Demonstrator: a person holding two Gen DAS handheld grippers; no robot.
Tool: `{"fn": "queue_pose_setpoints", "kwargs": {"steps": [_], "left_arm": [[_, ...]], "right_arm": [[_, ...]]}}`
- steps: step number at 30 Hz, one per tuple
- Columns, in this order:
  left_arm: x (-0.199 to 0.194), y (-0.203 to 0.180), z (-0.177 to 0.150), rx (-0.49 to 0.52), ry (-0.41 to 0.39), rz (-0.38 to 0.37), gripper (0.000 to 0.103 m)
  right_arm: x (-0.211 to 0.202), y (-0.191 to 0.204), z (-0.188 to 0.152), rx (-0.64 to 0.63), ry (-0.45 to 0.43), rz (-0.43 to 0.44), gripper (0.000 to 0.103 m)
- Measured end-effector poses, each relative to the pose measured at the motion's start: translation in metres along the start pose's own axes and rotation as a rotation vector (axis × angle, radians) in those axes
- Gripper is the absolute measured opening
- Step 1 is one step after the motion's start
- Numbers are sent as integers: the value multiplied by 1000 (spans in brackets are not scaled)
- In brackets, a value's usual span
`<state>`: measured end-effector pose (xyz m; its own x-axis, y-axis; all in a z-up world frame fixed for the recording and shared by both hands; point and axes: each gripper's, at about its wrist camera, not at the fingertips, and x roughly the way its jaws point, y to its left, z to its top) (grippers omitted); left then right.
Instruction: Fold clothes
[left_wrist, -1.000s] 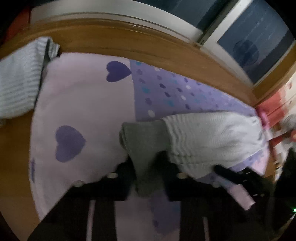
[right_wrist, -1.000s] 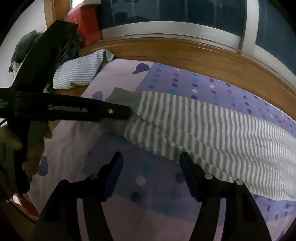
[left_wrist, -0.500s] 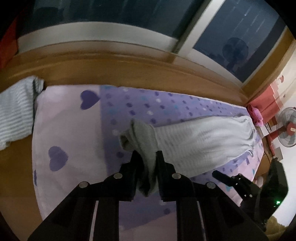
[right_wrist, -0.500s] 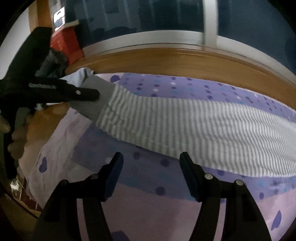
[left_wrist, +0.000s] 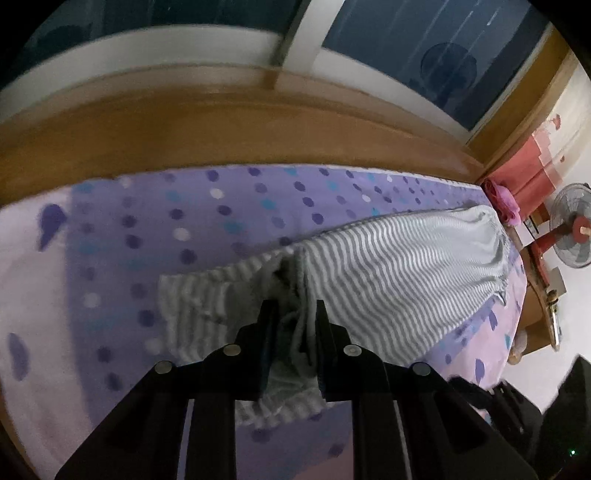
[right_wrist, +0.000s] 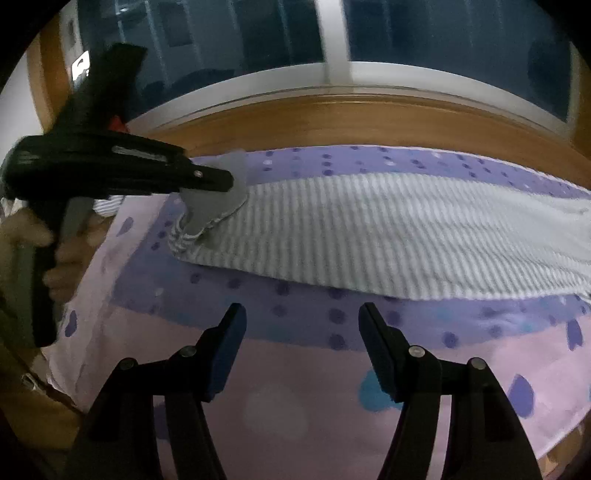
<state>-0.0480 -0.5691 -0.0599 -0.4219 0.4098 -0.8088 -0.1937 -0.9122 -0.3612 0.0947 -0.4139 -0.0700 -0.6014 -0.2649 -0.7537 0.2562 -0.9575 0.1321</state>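
Note:
A grey-and-white striped garment (right_wrist: 388, 229) lies stretched across the purple dotted bedsheet (right_wrist: 295, 317). Its plain grey cuff end (right_wrist: 218, 206) is lifted and doubled back over the stripes. My left gripper (left_wrist: 293, 317) is shut on that bunched end of the striped garment (left_wrist: 388, 266). Seen from the right wrist, the left gripper (right_wrist: 227, 181) comes in from the left, held by a hand (right_wrist: 62, 251). My right gripper (right_wrist: 301, 317) hovers open over bare sheet in front of the garment, with nothing between its fingers.
A wooden bed frame (left_wrist: 221, 125) runs along the far side under dark windows (right_wrist: 424, 33). A standing fan (left_wrist: 570, 236) and pink fabric (left_wrist: 504, 199) are at the far right. Pale pink sheet (right_wrist: 295, 398) with hearts covers the near side.
My left gripper has carried the grey end to the right, over the striped body, so the garment folds back on itself. Both views have swung rightward; the white folded cloth at left has left view.

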Motion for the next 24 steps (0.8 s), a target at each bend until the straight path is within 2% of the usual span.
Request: {"fn": "queue_pose_setpoints", "kwargs": {"steps": [3,7,12,15,18,22,24], "left_arm": [[16,-5,-2,-12,25,-27,24],[19,-15,-3,18,39,-66,47],[-28,-14,2,94,-30,-62,56],[-53,-1,-1,101,-68,-35,57],[-66,21,-9,74,-81,-26,57],[-66,45,-29,37,-54,-53,57],[-65,48,-40,39,-37,-83,57]], "right_arm": [[-7,-11,-6,23,6,-28,64],[-14,-19,-10,45,6,-52,64],[-20,-18,-8,52,-12,-49,64],[-14,-10,2,38,-16,-20,64],[-5,-4,19,62,-13,67,64],[22,-17,53,251,30,274,64],[42,-23,67,336,69,352,64]]}}
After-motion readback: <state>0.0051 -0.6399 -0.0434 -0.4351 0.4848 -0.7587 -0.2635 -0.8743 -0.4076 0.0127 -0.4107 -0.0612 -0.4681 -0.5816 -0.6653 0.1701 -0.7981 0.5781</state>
